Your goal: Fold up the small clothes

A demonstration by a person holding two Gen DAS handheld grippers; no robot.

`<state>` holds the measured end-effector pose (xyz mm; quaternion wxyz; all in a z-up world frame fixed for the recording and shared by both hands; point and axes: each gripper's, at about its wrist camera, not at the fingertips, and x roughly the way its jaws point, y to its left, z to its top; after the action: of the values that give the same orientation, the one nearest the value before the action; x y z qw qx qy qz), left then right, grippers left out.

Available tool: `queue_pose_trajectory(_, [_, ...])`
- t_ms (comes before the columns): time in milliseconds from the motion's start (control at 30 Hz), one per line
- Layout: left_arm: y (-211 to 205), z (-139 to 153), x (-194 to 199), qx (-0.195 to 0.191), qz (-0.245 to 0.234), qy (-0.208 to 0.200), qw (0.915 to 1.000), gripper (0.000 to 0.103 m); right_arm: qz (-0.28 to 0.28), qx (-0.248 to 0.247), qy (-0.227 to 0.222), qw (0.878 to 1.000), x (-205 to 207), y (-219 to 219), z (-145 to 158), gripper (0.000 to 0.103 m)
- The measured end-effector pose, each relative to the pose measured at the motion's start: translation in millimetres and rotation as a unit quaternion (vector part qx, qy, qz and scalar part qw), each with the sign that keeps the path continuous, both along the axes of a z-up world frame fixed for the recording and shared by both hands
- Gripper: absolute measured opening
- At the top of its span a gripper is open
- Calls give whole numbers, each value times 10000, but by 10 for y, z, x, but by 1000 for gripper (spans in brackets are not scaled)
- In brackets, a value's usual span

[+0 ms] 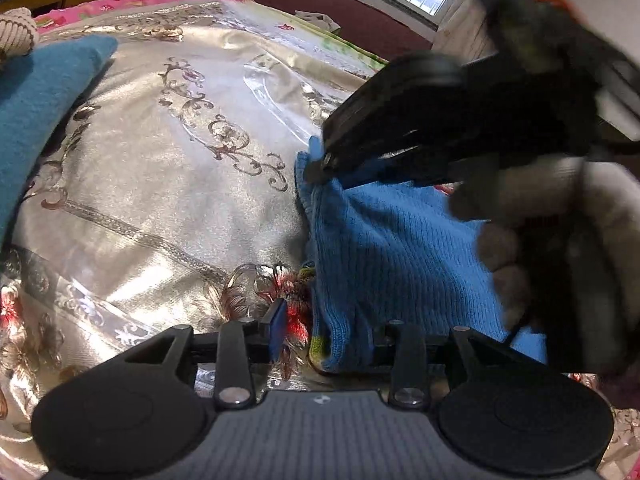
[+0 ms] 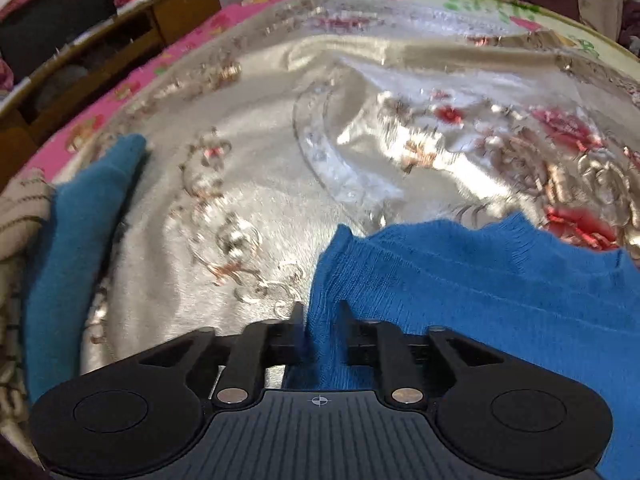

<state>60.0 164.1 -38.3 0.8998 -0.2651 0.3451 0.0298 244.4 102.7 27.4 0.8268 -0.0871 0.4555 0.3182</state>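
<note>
Far left on the bed (image 2: pixel 256 216), a teal folded garment (image 2: pixel 80 216) lies beside a striped beige one (image 2: pixel 24 204), both well apart from the work; judged as finished pieces. The task's thing, the blue knit garment (image 2: pixel 460 280), lies on the satin bedspread toward the near right, its left edge raised in a fold. Left gripper (image 1: pixel 326 334): fingers part-spread with the near corner of the knit's edge between them; the right pad is hidden behind the cloth, so cannot tell whether they press it. Right gripper (image 2: pixel 320 320): fingers stand narrowly apart astride the far part of that same edge, cloth bunched between them; from the left wrist view the tips look closed onto the corner, so read as pinching the knit. A gloved hand (image 1: pixel 568 232) carries it. Step in hand, by judgement: securing both corners of the left edge before carrying it across to the right. To do it well: confirm both pinches take the whole rib, not one layer; lift both corners level and together; keep the edge taut between the grippers; lay it square on the opposite edge. Risk: the satin is slippery, and the whole garment may drag instead of folding.
</note>
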Motion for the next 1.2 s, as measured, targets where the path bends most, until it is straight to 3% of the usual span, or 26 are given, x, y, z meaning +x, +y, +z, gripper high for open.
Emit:
queue_pose_trajectory(167, [22,6,-15,-23,79,-51,10000,41,-199,581,-108,9981,-163,-433,229,32])
queue_pose_trajectory(367, [-31,10,-29,154,127,15,9998,41,-801,496,-229,9953,-366,-1307,120,32])
queue_pose_trajectory(533, [-162,11,11,608,46,147,9980,43,-1914,585,31,9798,-355,-2241,-115,35])
queue_pose_trajectory(667, [-235,5,33,878,-9,258,9958,44,-2492,988,167,9632,-437,-2769,-250,33])
queue_pose_trajectory(767, [-288,46,14,1025,44,329,9942,44,-2592,1246,93,9577,-533,-2966,-278,33])
queue_pose_trajectory(867, [-364,112,-49,1102,154,375,9931,45,-2546,1084,-120,9609,-609,-3023,-334,32])
queue_pose_trajectory(933, [-440,140,-85,1215,140,420,9916,45,-2544,965,-23,9623,-630,-3049,-418,32])
queue_pose_trajectory(1067, [-583,140,-76,1583,39,628,9854,46,-2555,1183,-55,9595,-714,-3132,-436,32])
queue_pose_trajectory(1200, [-574,199,-147,1280,202,517,9902,46,-2510,1346,-144,9585,-785,-3176,-392,33])
